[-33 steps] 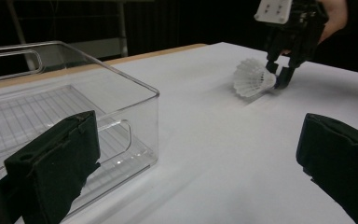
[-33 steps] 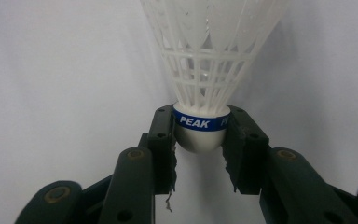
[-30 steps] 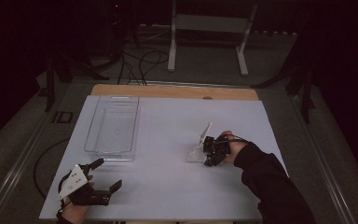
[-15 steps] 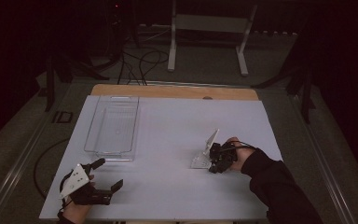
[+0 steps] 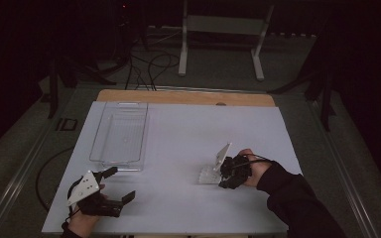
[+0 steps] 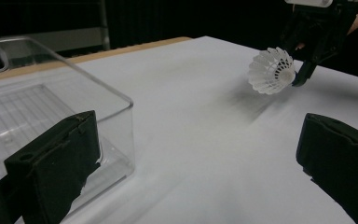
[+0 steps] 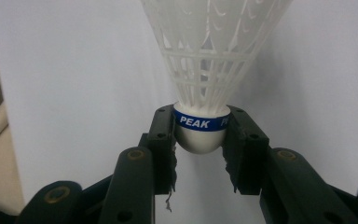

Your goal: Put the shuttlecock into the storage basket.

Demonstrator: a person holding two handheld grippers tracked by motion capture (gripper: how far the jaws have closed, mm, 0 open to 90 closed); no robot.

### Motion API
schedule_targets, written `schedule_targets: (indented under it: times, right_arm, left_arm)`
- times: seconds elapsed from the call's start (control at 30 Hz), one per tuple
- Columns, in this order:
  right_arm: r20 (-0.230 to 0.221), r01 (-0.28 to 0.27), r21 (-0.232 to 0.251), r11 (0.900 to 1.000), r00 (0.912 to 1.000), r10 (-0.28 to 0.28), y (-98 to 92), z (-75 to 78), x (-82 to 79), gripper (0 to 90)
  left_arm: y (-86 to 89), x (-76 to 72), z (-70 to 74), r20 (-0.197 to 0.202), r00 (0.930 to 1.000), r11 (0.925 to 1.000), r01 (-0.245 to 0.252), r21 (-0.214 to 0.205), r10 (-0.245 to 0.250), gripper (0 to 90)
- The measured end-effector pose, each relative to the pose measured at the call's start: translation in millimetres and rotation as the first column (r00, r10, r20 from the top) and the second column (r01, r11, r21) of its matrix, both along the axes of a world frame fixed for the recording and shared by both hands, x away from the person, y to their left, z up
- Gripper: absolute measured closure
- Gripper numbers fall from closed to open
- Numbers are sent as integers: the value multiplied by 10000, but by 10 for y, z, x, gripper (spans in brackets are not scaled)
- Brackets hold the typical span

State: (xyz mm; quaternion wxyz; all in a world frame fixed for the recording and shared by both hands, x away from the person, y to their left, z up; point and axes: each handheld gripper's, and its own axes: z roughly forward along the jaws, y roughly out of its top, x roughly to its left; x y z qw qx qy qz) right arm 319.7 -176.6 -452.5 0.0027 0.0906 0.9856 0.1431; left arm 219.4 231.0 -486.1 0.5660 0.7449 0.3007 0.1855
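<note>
Right tongs [image 7: 199, 154] pinch the shuttlecock [image 7: 209, 60] by its rounded cork, so it could squirt out toward twelve o'clock; left tongs [image 6: 196, 163] sit wide, empty

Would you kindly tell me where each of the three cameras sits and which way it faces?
High view: above the person's side, looking forward and down on the white table; both forearms, left claw and right claw enter below.
Left gripper view: rides the left claw, looking between its open jaws past the clear bin.
Right gripper view: rides the right claw, looking along jaws shut on the shuttlecock.
Shared: the left gripper view also shows that shuttlecock.
</note>
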Motion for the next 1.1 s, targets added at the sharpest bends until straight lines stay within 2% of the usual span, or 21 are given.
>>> schedule_targets:
  times: [0.1,0.2,0.33,0.37,0.4,0.47,0.57,0.63,0.7,0.73,0.77,0.83,0.9,0.93,1.0,1.03,1.1]
  right_arm:
    - [172,-364,47,9993,9992,363,54,49,-61,659]
    - [261,-631,215,9978,9977,625,106,89,-110,659]
    - [146,-828,395,9958,9965,822,162,149,-162,659]
    - [223,-955,473,9943,9953,945,171,162,-168,659]
    - [248,-988,483,9939,9949,977,181,179,-178,659]
    - [328,-1088,604,9922,9937,1070,192,199,-188,659]
    - [324,-1061,638,9923,9940,1042,201,217,-210,659]
    - [325,-1127,663,9914,9933,1107,206,217,-213,659]
    - [326,-1102,739,9912,9936,1081,212,216,-220,659]
    - [326,-1102,739,9912,9936,1081,212,216,-220,659]
    - [333,-1094,702,9915,9937,1073,220,218,-232,659]
    - [359,-1139,741,9907,9931,1115,227,222,-239,659]
    - [437,-1214,791,9894,9920,1182,233,225,-241,659]
    - [387,-1178,788,9899,9926,1150,236,231,-247,659]
    - [443,-1202,773,9897,9921,1171,238,236,-248,659]
    - [467,-1202,781,9897,9921,1168,244,246,-255,659]
    - [473,-1248,789,9890,9915,1213,248,252,-260,659]
  left_arm:
    - [-10,18,49,-86,9998,9997,193,138,-191,0]
    - [-36,72,162,-193,9976,9969,671,421,-664,0]
    - [-83,135,280,-406,9926,9910,1167,653,-1142,0]
    - [-83,135,280,-406,9926,9910,1167,653,-1142,0]
    - [-115,170,347,-699,9906,9884,1239,874,-1180,0]
    - [-151,207,422,-1067,9867,9860,1336,1002,-1229,0]
    - [-223,258,543,-1356,9846,9775,1322,1644,-1104,0]
    - [-277,315,615,-1801,9801,9711,1202,2061,-831,0]
    - [-307,374,683,-2147,9743,9720,1136,2058,-685,0]
    - [-307,374,683,-2147,9743,9720,1136,2058,-685,0]
    - [-334,417,750,-2322,9701,9723,1186,2012,-703,0]
    - [-366,441,813,-2391,9681,9707,1257,2047,-749,0]
    - [-404,453,872,-2326,9698,9652,1280,2278,-737,0]
    - [-425,461,898,-2367,9685,9632,1340,2331,-774,0]
    - [-425,461,898,-2367,9685,9632,1340,2331,-774,0]
    - [-491,475,959,-2488,9649,9554,1496,2547,-847,0]
    - [-532,489,989,-2593,9615,9469,1642,2764,-911,0]
